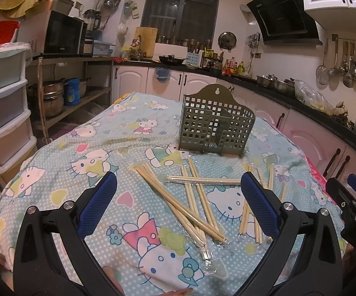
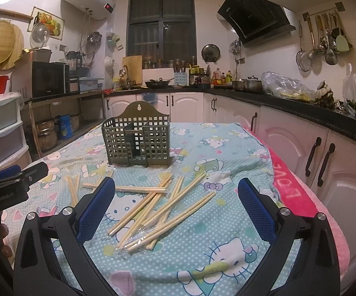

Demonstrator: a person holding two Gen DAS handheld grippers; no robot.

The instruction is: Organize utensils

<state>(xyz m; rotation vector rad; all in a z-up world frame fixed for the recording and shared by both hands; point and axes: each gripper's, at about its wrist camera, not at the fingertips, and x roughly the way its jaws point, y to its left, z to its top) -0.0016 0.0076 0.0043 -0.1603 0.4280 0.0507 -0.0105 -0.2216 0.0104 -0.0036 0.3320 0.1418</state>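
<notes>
Bamboo chopsticks (image 1: 197,197) crossed, loose on cloth (image 1: 128,128); both hand-held grippers (image 1: 178,197) (image 2: 175,197) apart, empty; likely to snag neighbours or film.

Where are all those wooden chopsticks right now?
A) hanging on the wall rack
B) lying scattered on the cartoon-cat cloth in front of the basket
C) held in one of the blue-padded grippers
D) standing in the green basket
B: the chopsticks lie loose and crisscrossed on the cloth, some in clear wrappers, while the green basket behind them looks empty and both the left gripper and right gripper are open, holding nothing.
</notes>
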